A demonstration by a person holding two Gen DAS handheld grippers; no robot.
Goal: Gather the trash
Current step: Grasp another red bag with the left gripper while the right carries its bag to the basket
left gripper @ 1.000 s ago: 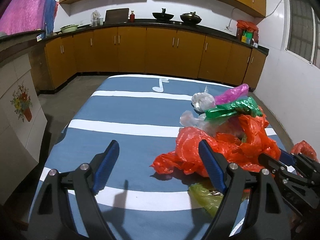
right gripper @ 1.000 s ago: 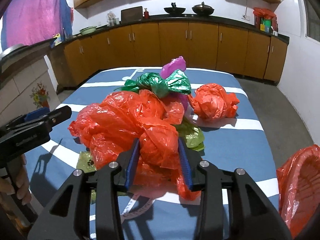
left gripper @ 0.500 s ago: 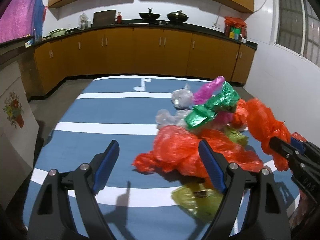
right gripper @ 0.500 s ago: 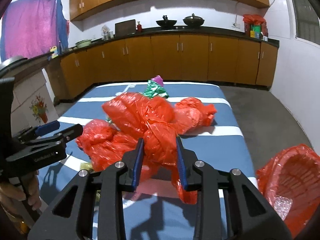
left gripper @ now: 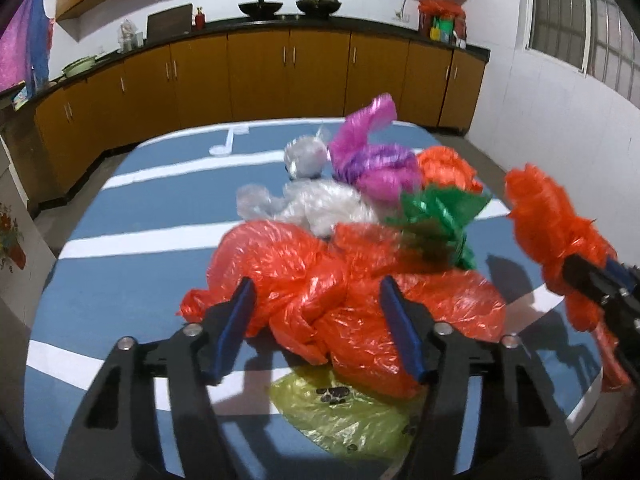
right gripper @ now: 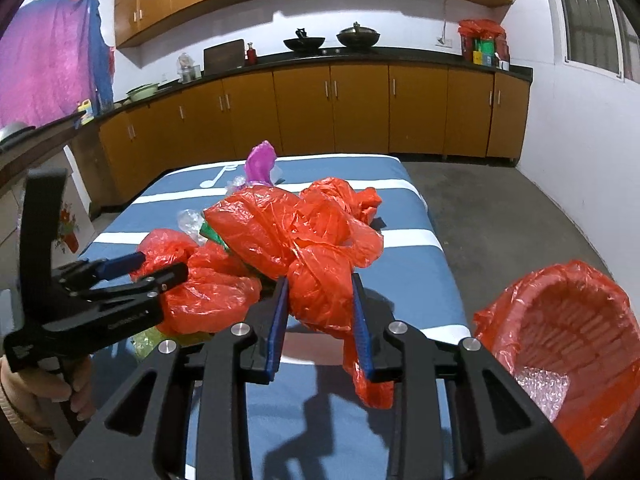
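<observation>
Already lifted: one orange bag (right gripper: 320, 280) pinched in right tongs (right gripper: 318, 320), basket (right gripper: 560, 360) at four o'clock. Left tongs (left gripper: 316, 328) just closing around heap (left gripper: 340, 280), not yet pressing. Plenty left on desk (left gripper: 120, 280).

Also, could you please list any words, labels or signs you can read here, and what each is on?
Musical note, a white sign: on the blue striped cloth.
White lettering on the left gripper's side (jaws just closing, red bag between them): too blurred to read.
Dark print on the yellow-green bag: unreadable.
</observation>
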